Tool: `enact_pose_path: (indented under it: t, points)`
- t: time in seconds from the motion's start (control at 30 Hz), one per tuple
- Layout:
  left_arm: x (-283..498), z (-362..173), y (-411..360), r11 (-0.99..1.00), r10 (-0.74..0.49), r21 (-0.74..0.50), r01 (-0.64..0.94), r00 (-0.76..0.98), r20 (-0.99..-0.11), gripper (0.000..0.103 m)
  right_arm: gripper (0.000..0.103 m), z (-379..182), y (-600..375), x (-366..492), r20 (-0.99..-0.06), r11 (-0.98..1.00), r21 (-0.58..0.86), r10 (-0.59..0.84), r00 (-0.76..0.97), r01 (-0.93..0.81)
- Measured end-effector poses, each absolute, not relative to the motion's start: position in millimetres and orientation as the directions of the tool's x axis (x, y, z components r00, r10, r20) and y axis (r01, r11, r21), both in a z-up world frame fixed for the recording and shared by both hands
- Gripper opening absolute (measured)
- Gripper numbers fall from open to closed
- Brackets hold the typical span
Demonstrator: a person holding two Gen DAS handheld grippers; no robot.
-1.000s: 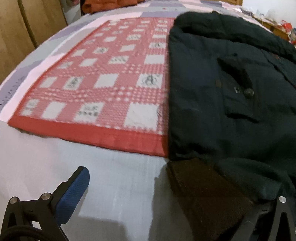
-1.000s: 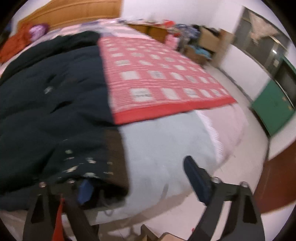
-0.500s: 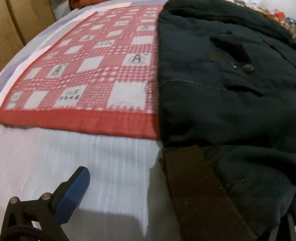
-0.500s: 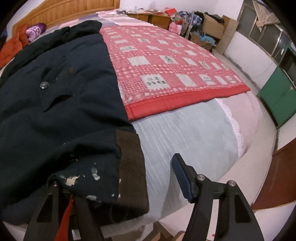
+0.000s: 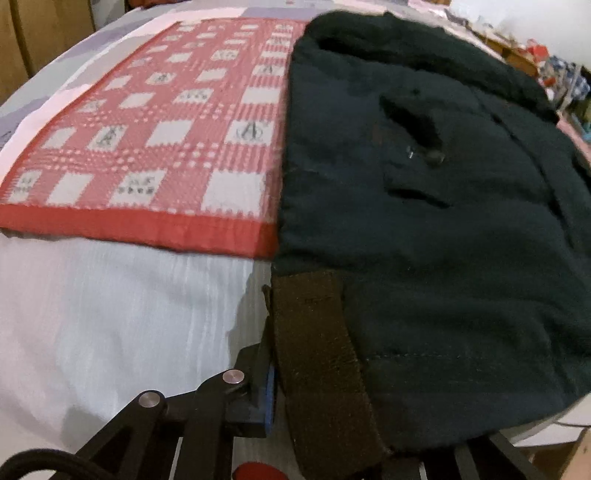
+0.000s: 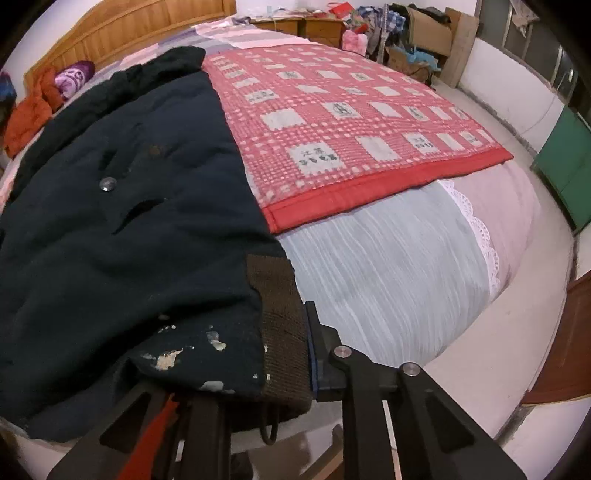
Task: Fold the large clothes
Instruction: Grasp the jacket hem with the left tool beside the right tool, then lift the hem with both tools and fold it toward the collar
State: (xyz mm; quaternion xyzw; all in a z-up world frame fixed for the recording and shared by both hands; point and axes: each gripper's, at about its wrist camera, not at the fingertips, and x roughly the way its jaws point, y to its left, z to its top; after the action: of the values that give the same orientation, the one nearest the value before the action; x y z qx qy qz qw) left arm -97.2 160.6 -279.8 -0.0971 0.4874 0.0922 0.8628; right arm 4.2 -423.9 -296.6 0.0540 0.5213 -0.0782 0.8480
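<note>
Coat (image 5: pixel 424 229), dark, padded: lies unfolded on bed (image 6: pixel 388 266), beside red checked blanket (image 6: pixel 351 125). Left gripper (image 5: pixel 295 406) and right gripper (image 6: pixel 288 354), jaws just closed, clench its 2 brown-trimmed hem corners. 0 folds made; all folding remains.

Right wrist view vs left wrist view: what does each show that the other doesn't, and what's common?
Right wrist only: wooden headboard, orange garment by it, green cabinet, white flecks on the coat hem.
Left wrist only: wooden wardrobe.
Both: dark coat on the red checked blanket, each gripper (left gripper, right gripper) shut on a brown hem band.
</note>
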Motion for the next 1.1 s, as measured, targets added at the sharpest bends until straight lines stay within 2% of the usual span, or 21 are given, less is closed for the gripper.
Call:
enact_pose_path:
  t: [0.33,0.53,0.93,1.1]
  points:
    - [-103.0,-218.1,158.9,0.975,0.067,-0.062,-0.215,0.547,-0.834,0.016,0.013,-238.5,-424.8,-5.6,-0.853,0.991,0.055,-0.015,0.522,0.119]
    - [-120.8,-193.4,154.4,0.982,0.062,-0.038,-0.183,0.509,-0.858,0.016,0.012,-194.0,-430.2,-20.2,-0.843,0.993,0.073,0.014,0.537,0.088]
    - [-206.5,-134.3,147.6,0.982,0.009,-0.056,-0.181,0.337,-0.941,0.016,0.012,-92.6,-439.2,-109.8,-0.919,1.0,-0.002,-0.008,0.395,0.017]
    - [-208.1,-108.6,150.1,0.979,0.007,-0.059,-0.193,0.326,-0.946,0.016,0.012,-45.6,-444.5,-124.6,-0.927,1.0,-0.023,-0.029,0.374,0.019]
